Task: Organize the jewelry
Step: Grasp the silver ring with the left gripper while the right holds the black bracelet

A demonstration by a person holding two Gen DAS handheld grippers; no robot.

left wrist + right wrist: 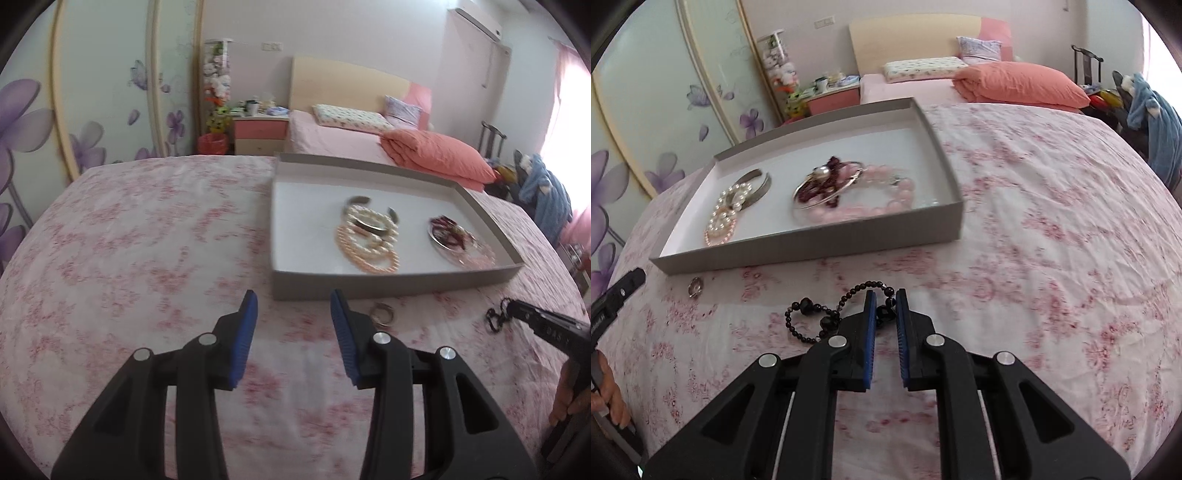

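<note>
A black bead bracelet (pixel 827 314) lies on the pink floral cloth of the surface (pixel 1034 258), one end caught between the blue pads of the right claw (pixel 885 295), whose jaws are pressed nearly together and pinching the beads. The rest of the strand loops out to the left of that claw across the cloth. Seen from the left wrist, the same bracelet dangles at the tip of the right claw at the frame's right edge. Just beyond it, a small silver ring (pixel 695 286) rests on the cloth, close beside the near wall of a shallow grey tray (pixel 812 247). Inside the tray, pearl bracelets (pixel 726 214) and a grey metal cuff (pixel 757 184) sit to the left, while a silver bangle (pixel 827 188), dark red beads and a pink bead bracelet (pixel 882 199) are heaped to the right. The left claw (pixel 293 299) hovers over the cloth in front of the tray with its jaws spread and nothing between them, the ring just to its right. A hand (pixel 567 391) grips the right tool's handle. Behind, a bed with an orange quilt (pixel 1023 83) stands against the wall.
</note>
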